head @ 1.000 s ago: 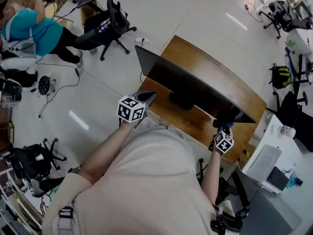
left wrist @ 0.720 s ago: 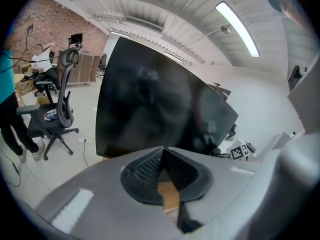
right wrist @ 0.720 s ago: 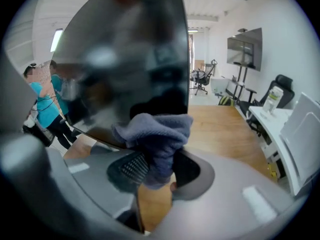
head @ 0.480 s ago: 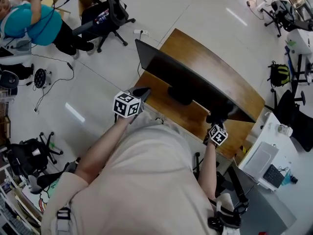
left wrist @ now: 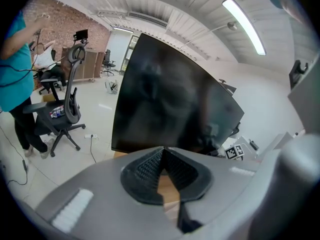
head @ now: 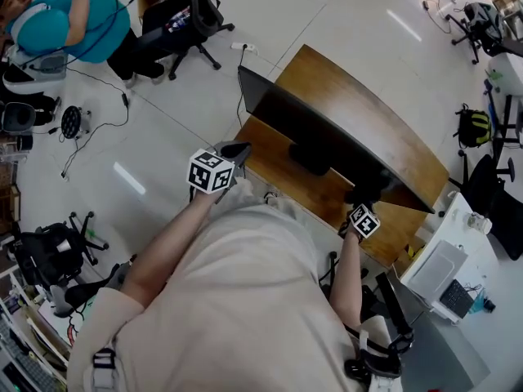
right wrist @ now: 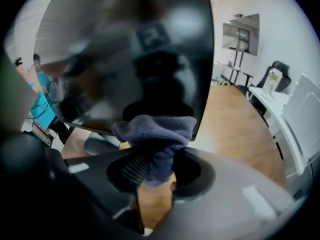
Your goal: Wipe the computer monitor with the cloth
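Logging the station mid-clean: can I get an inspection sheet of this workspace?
Surface: wooden desk, bare around the stand.
Job's things: dark monitor upright on the desk; blue-grey cloth bunched before its lower edge.
Clutter: nothing seen on the desk.
Grippers: left gripper shut, empty; right gripper shut on the cloth.
Cables: power strip on the floor beyond the desk.
Surroundings: office chairs, a person in teal, white side table.
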Action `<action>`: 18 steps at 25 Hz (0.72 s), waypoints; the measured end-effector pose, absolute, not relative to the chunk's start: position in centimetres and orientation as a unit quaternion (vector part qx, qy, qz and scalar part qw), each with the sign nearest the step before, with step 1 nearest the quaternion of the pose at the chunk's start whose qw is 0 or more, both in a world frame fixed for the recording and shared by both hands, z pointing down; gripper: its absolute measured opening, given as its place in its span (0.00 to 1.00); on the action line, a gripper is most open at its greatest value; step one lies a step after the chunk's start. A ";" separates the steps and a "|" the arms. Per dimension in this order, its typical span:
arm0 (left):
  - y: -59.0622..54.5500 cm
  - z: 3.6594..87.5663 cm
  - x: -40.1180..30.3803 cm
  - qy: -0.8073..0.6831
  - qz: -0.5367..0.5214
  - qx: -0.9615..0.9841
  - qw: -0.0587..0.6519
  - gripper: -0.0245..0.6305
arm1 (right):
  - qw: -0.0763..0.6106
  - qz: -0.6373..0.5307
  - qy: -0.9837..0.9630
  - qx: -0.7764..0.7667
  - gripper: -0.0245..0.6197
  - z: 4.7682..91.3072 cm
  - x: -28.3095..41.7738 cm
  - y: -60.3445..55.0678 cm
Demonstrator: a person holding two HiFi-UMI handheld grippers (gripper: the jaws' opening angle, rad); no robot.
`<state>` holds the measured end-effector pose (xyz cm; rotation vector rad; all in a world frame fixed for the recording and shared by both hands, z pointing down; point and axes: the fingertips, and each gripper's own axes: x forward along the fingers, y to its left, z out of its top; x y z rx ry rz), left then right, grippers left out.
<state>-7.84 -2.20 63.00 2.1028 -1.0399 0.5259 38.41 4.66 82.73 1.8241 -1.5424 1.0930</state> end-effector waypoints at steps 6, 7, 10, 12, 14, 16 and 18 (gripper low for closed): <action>-2.4 62.9 -9.8 -0.408 0.207 0.813 0.360 0.04 | 0.245 0.413 -0.549 0.684 0.22 82.8 37.7 4.4; -2.4 62.9 -10.2 -0.408 0.207 0.813 0.360 0.04 | 0.244 0.414 -0.548 0.685 0.22 82.8 37.4 4.3; -2.5 62.8 -11.3 -0.409 0.207 0.812 0.360 0.04 | 0.240 0.419 -0.547 0.684 0.22 82.7 36.1 3.9; -2.8 62.8 -11.9 -0.409 0.207 0.812 0.360 0.04 | 0.237 0.422 -0.551 0.680 0.22 82.6 34.9 3.5; -3.0 62.8 -12.2 -0.410 0.205 0.813 0.360 0.04 | 0.235 0.424 -0.556 0.675 0.22 82.7 33.8 3.1; -3.2 62.9 -12.3 -0.408 0.204 0.814 0.360 0.04 | 0.234 0.427 -0.561 0.670 0.22 82.8 32.7 2.7; -3.3 62.8 -12.6 -0.407 0.204 0.815 0.359 0.04 | 0.234 0.430 -0.564 0.665 0.22 82.8 31.7 2.5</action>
